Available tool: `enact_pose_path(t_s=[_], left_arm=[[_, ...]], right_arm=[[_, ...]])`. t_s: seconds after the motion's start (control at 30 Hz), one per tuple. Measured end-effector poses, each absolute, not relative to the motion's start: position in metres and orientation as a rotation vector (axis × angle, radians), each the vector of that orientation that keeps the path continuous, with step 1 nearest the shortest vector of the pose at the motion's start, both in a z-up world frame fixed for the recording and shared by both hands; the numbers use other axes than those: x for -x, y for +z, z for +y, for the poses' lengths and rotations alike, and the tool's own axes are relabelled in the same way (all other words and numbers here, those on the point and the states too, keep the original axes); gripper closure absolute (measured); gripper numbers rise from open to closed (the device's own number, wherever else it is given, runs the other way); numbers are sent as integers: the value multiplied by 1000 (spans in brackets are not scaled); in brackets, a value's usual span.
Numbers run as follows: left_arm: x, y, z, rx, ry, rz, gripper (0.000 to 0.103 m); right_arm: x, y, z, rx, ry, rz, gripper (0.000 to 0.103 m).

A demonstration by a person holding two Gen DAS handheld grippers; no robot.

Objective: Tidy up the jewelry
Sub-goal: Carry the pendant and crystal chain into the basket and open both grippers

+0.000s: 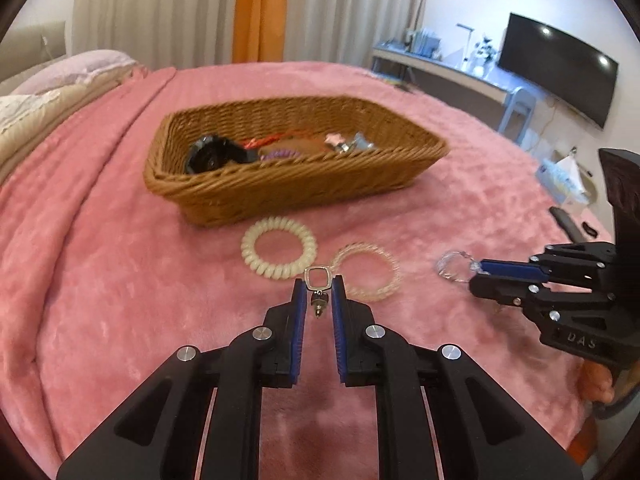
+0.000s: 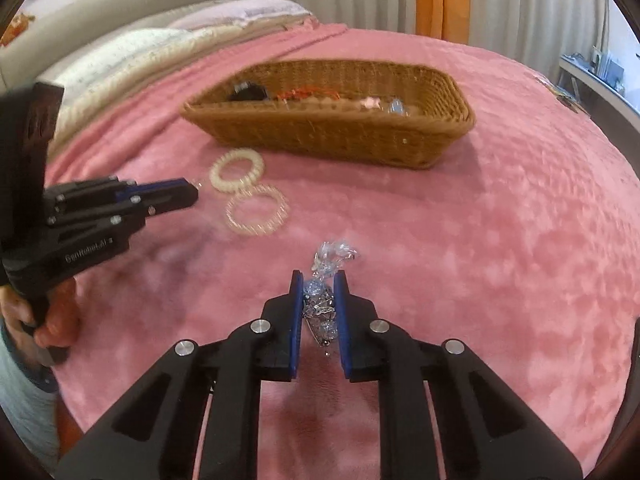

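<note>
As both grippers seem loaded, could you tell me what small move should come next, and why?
Probably carry the left gripper, shut on a silver earring, forward over the wicker basket: it already holds other jewelry.

- The basket (image 1: pixel 296 176) wall hides the lower parts of the items inside; a black thing (image 1: pixel 212 154) and small pale pieces (image 1: pixel 348 142) are too blurred to tell.
- The right gripper (image 2: pixel 319 280) pads cover most of the clear packet (image 2: pixel 326 264); its contents are unclear.
- The hand (image 2: pixel 52 320) on the left gripper (image 2: pixel 192 194) is cut by the frame edge.
</note>
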State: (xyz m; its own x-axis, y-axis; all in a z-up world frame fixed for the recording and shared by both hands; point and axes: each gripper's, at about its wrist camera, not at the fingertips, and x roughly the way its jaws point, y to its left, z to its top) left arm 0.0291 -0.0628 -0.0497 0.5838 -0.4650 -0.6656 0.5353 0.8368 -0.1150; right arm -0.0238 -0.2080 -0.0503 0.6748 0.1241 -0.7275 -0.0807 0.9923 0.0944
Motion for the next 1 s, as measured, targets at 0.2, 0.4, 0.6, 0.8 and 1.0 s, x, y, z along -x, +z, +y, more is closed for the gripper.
enact_pose_path(t_s=[0.2,0.4,0.6,0.8,1.0], left_arm=[[-20,-38,-67,-94,-606,691,92],[-12,-15,-63,-64,-617,626,92],[-15,23,-60,-25,-600,562,92],[-41,61,-70,-27,-577,512,92],[-83,68,-85,-20,-570,518,92]], right_arm=[[29,-27,-209,-84,119,772,90],[34,3,-214,-116,136,707,90],[24,43,-217,-103,128,627,90],[-7,77,-225,-89,108,560,90],[-56,81,-239,-106,69,511,90]])
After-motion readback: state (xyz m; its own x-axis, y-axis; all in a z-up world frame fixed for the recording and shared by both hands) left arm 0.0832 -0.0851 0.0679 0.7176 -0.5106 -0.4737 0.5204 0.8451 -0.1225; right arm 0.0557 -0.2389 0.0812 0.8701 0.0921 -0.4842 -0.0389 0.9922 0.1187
